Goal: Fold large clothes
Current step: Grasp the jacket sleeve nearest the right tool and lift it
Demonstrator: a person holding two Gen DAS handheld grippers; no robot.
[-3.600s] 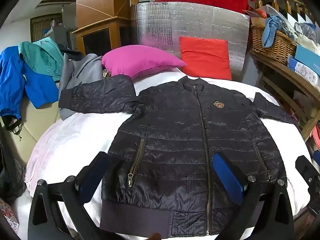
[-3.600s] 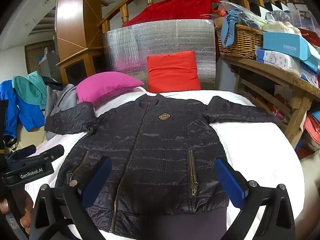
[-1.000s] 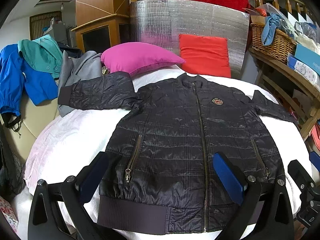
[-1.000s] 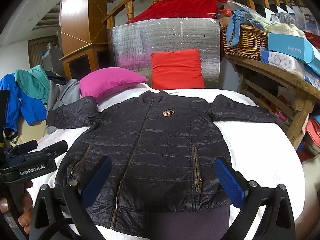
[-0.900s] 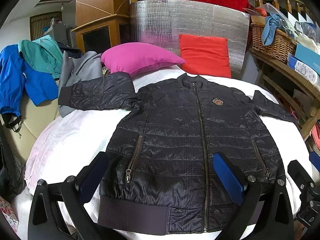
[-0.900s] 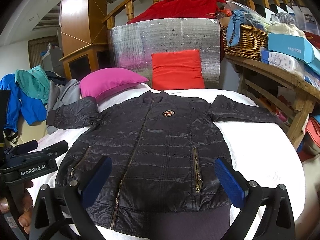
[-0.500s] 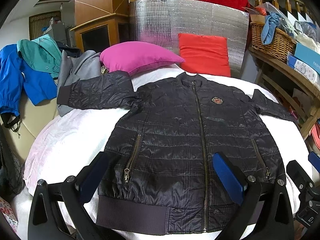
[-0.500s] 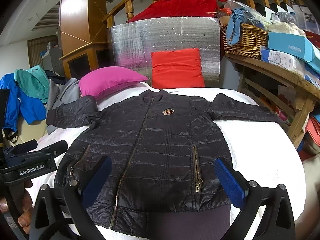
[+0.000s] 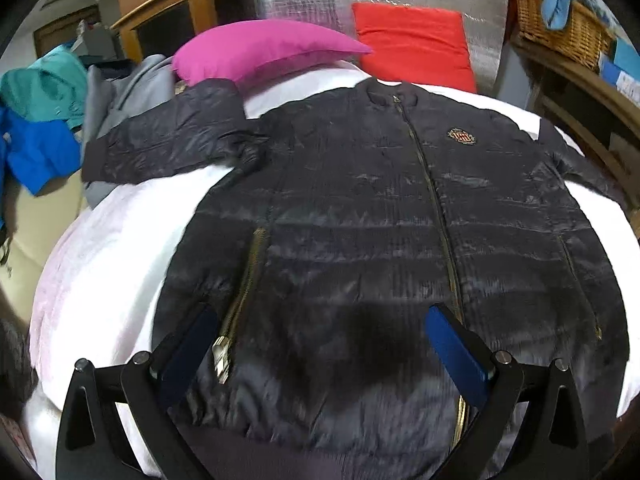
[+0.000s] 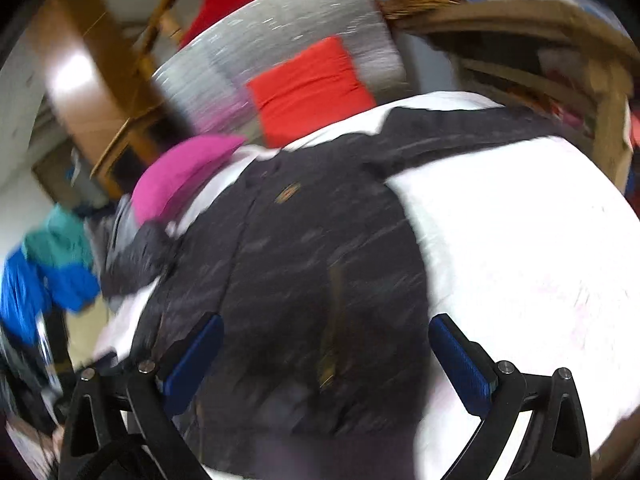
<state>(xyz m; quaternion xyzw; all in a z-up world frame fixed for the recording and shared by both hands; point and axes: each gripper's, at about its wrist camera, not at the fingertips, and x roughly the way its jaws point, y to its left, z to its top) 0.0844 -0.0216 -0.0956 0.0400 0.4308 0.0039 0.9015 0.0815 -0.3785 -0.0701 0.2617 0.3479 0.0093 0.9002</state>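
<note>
Black quilted jacket (image 9: 380, 240) lay flat, front up and zipped, on the white bed cover (image 9: 120, 248), both sleeves spread out sideways; laid out this way, presumably, so sleeves and sides can be folded inward over the body. No fold had been made. Left claw (image 9: 320, 344) was spread wide, empty, hovering over the hem band just ahead of its fingertips; the left pocket zipper (image 9: 240, 296) sat beside its left finger, the main zip close by its right finger. Right claw (image 10: 326, 356) was likewise spread and empty, tilted, view badly motion-blurred; jacket body lay between and ahead of its fingers, bare bed cover off to its right, and the right sleeve (image 10: 460, 132) stretched far ahead and rightward. Whether either claw touched fabric could not be told. Judgement: open jaws over the hem suit a pinch of the lower edge or a reach to the sleeves. Pink pillow (image 9: 260, 52) and red cushion (image 9: 412, 48) lay well beyond the collar.
</note>
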